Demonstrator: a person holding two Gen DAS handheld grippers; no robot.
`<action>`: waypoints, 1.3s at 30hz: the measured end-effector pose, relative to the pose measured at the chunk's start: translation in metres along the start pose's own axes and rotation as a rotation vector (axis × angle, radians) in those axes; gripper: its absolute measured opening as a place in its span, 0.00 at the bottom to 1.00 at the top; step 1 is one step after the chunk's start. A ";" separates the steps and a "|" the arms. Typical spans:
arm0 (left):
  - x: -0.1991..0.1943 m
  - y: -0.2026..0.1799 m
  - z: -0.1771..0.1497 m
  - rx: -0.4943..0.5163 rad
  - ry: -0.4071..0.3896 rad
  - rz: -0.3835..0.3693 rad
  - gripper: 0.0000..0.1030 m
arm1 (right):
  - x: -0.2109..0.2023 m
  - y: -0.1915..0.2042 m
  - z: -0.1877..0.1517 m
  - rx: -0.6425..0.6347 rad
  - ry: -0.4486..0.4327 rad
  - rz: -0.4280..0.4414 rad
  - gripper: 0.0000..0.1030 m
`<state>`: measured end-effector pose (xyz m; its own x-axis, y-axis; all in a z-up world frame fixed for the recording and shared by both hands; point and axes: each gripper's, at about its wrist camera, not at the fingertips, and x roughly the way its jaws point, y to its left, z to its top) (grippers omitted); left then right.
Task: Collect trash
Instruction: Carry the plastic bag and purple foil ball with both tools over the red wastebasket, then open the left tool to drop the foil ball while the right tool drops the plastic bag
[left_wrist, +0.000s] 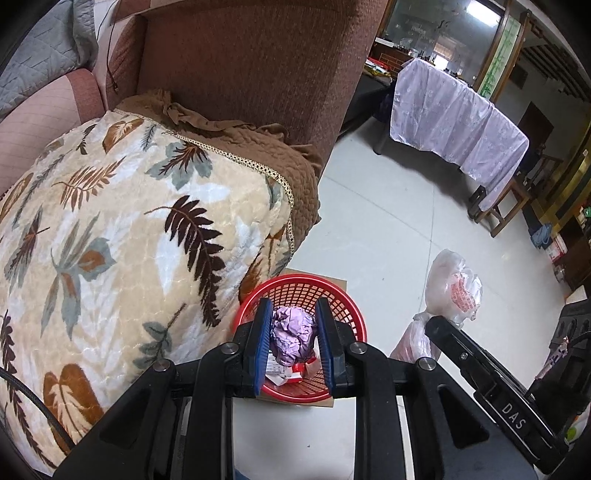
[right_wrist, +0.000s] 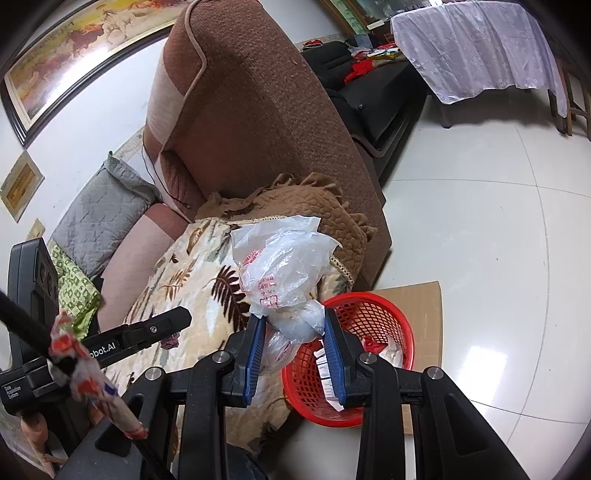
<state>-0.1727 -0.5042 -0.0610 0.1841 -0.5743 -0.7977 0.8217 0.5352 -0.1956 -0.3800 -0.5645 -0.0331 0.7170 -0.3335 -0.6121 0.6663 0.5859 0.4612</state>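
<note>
Crumpled purple paper (left_wrist: 293, 336) clamped in left gripper (left_wrist: 293, 341) above red basket (left_wrist: 354, 317); right gripper (right_wrist: 295, 343) grips plastic bag (right_wrist: 284, 266) beside it.

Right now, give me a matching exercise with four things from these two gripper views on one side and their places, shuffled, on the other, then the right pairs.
Things:
1. purple crumpled paper
2. clear plastic bag
3. red basket
4. leaf-print blanket

Places:
A. draped over the sofa
B. between the left gripper fingers
C. on cardboard on the floor
D. between the right gripper fingers

Pairs: 1-B, 2-D, 3-C, 4-A
</note>
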 end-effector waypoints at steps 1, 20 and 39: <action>0.002 0.001 0.000 -0.001 0.003 0.002 0.22 | 0.001 0.000 0.000 -0.001 0.001 -0.003 0.32; 0.033 0.009 0.001 -0.010 0.061 0.008 0.22 | 0.017 0.000 -0.001 0.000 0.026 -0.028 0.33; -0.005 -0.003 -0.012 0.034 -0.030 0.048 0.56 | -0.012 0.003 0.008 0.026 -0.032 -0.039 0.67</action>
<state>-0.1820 -0.4954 -0.0632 0.2395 -0.5668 -0.7882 0.8290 0.5420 -0.1378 -0.3848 -0.5646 -0.0194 0.6964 -0.3791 -0.6094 0.6985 0.5531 0.4541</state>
